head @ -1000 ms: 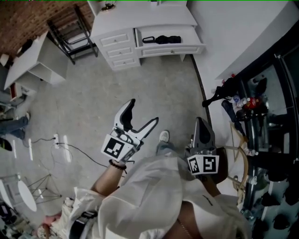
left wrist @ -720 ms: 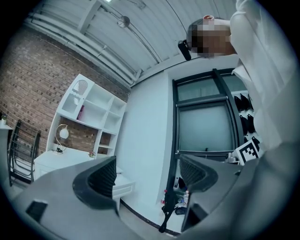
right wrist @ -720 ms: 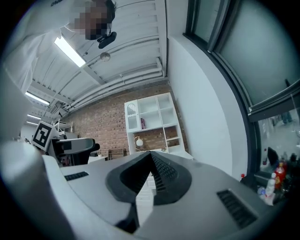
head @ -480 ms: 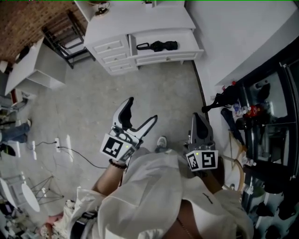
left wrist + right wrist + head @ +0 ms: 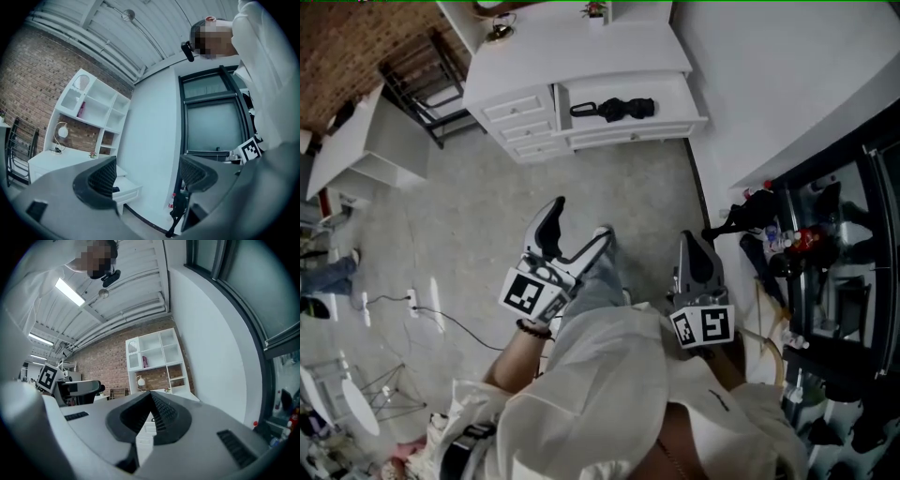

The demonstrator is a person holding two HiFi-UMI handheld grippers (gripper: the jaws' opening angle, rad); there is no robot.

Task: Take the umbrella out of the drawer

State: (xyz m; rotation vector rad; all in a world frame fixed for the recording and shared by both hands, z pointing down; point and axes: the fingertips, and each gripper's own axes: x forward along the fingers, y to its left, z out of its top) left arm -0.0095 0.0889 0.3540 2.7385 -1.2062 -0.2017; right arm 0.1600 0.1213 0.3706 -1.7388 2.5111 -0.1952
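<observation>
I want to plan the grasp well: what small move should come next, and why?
Probably step closer to the drawer. The umbrella lies in it, far beyond both tongs; the left tongs are open and empty, the right tongs shut.

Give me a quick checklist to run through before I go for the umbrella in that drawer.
1. drawer pulled open: ok.
2. umbrella lying in the drawer, in plain view: ok.
3. left gripper open with nothing in it: ok.
4. right gripper open: not ok, it is shut.
5. Either gripper close enough to the umbrella to grasp it: not ok, both are well short of the drawer.
</observation>
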